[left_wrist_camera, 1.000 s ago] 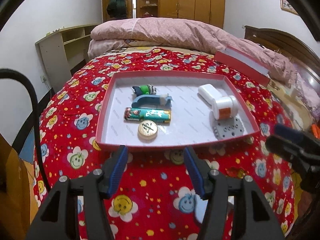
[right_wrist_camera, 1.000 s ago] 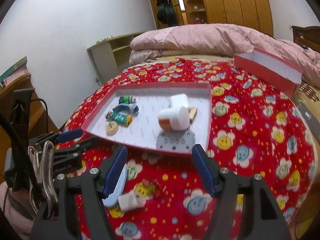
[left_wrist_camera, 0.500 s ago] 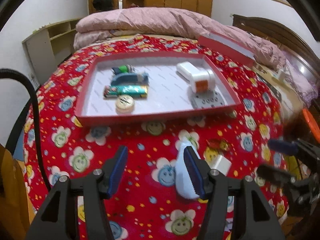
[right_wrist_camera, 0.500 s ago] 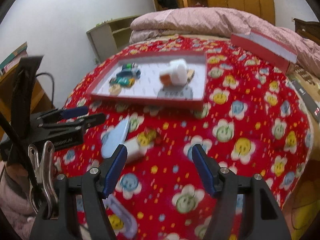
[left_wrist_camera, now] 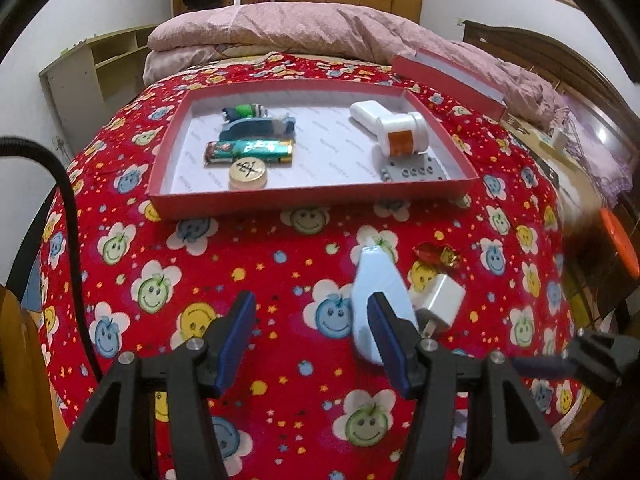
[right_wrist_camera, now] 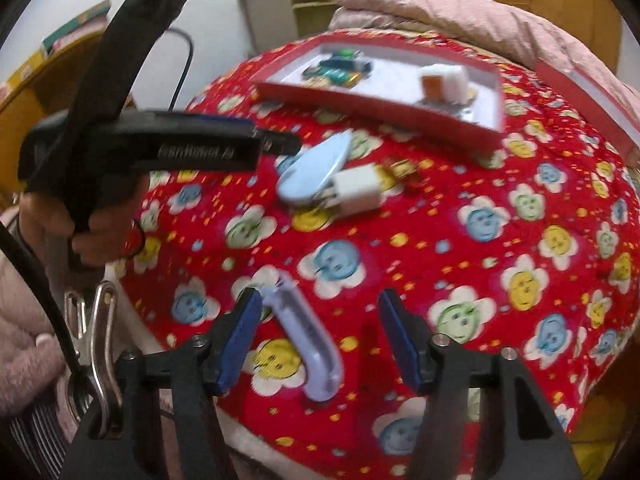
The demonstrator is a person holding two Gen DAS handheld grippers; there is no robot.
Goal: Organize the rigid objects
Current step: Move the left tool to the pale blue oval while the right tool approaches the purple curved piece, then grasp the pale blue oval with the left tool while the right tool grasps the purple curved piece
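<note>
A red tray [left_wrist_camera: 308, 200] on the flowered bedspread holds several small items, among them a gold disc [left_wrist_camera: 248, 174] and a white bottle [left_wrist_camera: 402, 134]. In front of it lie a light blue oval piece [left_wrist_camera: 374, 292], a white charger plug [left_wrist_camera: 438, 300] and a red-gold sweet [left_wrist_camera: 436, 254]. My left gripper [left_wrist_camera: 312, 340] hovers open over bare bedspread, its right finger overlapping the blue oval. A lilac curved piece [right_wrist_camera: 308, 344] lies on the bedspread between the fingers of my right gripper [right_wrist_camera: 320, 340], whose jaws are closing; only the left pad is near it.
The tray's red lid [left_wrist_camera: 448, 80] leans at the back right against a pink quilt [left_wrist_camera: 312, 28]. A hand [right_wrist_camera: 80, 224] holds the left gripper [right_wrist_camera: 276, 142] at the upper left of the right wrist view. The bed's edge falls away below the lilac piece.
Both views have tipped down from the tray to the near bedspread. The right gripper dropped over the lilac piece and its jaws narrowed. The left gripper drew beside the blue oval.
</note>
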